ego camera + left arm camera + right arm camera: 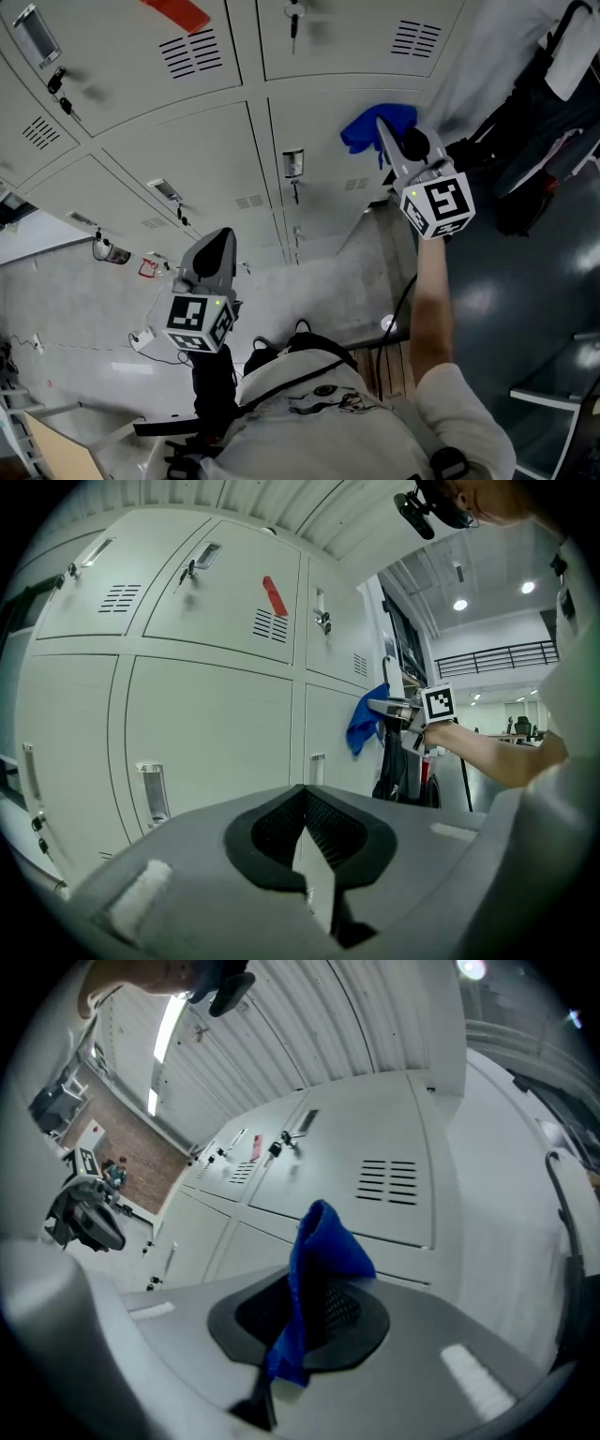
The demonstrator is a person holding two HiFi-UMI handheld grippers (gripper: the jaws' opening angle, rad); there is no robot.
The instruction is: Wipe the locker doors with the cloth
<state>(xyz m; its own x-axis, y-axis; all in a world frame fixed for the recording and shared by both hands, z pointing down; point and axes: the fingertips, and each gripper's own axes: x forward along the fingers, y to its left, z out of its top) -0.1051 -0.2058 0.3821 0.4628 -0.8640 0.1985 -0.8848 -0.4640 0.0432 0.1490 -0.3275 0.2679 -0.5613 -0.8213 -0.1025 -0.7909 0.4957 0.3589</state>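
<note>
Right gripper view: right tongs pinch cloth.

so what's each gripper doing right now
Left gripper: shut, holding nothing.
Right gripper: shut on the cloth.

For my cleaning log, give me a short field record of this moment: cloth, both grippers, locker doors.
cloth: blue cloth, pinched in the right gripper
right gripper: shut on the cloth, raised near a door
left gripper: jaws together, empty, held lower
locker doors: grey, closed; red strip on an upper one
</note>
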